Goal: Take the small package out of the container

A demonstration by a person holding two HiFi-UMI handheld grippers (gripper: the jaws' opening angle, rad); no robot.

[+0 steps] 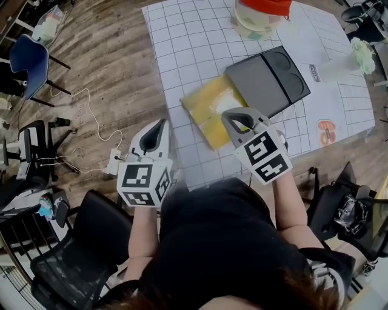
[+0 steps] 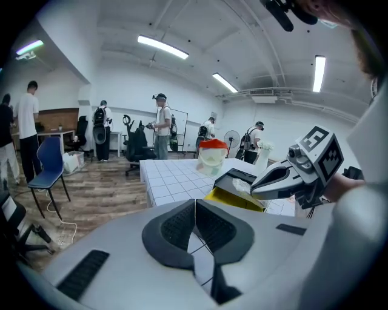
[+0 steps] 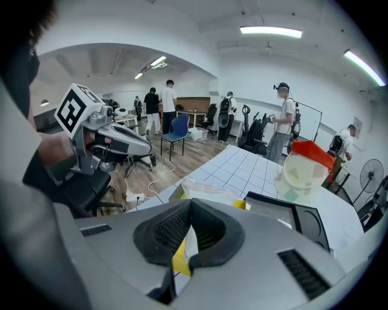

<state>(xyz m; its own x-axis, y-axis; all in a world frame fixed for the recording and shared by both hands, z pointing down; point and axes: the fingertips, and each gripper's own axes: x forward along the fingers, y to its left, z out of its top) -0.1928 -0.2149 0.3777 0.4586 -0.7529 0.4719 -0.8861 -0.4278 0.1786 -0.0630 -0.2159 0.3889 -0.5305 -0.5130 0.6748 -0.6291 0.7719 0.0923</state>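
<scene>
A yellow open container lies on the white gridded table, and a small clear package with white contents sits in its far end. My right gripper is shut and hovers over the container's near part, just short of the package, with nothing seen held. From the right gripper view, the package lies right beyond the shut right gripper. My left gripper is shut and empty, off the table's left edge above the floor. The left gripper looks toward the container.
A black tray lies behind the container. A clear tub with a red lid stands at the table's far side. A power strip with cables lies on the wooden floor, chairs stand left, and several people stand in the background.
</scene>
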